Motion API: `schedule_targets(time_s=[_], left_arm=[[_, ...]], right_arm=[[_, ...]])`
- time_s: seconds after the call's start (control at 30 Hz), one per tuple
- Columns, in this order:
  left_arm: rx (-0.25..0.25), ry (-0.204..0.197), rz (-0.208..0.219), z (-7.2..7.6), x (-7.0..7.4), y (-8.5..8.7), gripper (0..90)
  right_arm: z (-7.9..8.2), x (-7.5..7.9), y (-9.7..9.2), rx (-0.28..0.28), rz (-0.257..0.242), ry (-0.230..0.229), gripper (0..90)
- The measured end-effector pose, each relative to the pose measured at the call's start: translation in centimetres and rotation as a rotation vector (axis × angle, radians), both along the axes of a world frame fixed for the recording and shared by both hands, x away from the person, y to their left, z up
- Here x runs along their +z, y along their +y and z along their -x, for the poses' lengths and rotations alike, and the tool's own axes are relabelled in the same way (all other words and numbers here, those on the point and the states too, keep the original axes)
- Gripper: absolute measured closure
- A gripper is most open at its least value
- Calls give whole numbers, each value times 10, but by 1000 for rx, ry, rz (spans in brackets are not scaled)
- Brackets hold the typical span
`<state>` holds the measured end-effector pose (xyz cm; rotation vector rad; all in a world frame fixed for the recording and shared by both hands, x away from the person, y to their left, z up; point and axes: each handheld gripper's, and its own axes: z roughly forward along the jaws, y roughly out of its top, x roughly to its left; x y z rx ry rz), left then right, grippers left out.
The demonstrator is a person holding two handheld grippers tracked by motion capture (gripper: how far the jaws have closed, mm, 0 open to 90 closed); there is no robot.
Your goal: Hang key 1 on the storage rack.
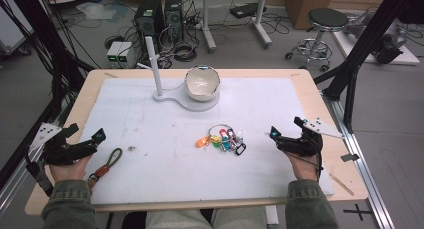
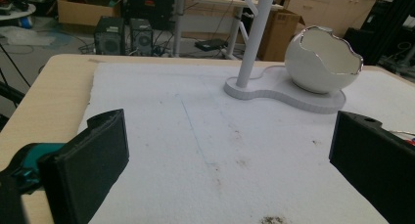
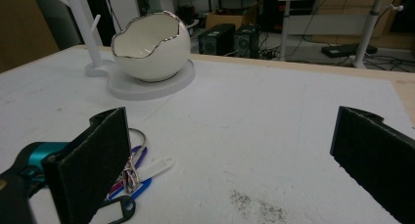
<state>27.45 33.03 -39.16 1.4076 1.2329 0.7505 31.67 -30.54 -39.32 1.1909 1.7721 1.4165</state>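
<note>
Your left gripper (image 1: 98, 137) sat at the left edge of the white mat (image 1: 150, 164), its jaws spread wide with nothing between them; in the left gripper view only bare mat lay in the gap, with the egg-shaped bowl (image 2: 323, 60) and its white stand (image 2: 254, 38) farther off. Your right gripper (image 1: 274, 134) rested near the right edge of the table (image 1: 320, 99), jaws likewise spread wide and holding nothing. The bunch of coloured key tags on a ring (image 1: 224, 139) lay on the mat near the middle, well apart from your left gripper and nearer your right one; in the right gripper view it showed just beside one jaw, though whether they touched cannot be told. A braided lanyard (image 1: 107, 164) lay on the mat just beside your left hand (image 1: 67, 169), untouched by the gripper.
</note>
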Motion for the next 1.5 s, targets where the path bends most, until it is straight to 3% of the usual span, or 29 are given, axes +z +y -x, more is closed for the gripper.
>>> schedule_targets(time_s=[0.37,0.7,1.13,1.23,1.5], left_arm=[[-5,-2,-3,1,1,0,17],[-21,28,0,4,1,-2,17],[-109,112,-33,7,1,-13,17],[-146,148,-58,10,0,-20,17],[-177,193,-102,13,0,-27,17]], right_arm=[[0,-1,2,8,3,3,7],[1,-1,2,13,-2,4,7],[0,-1,3,21,7,9,7],[0,-1,3,20,5,8,7],[0,-2,2,28,5,9,7]])
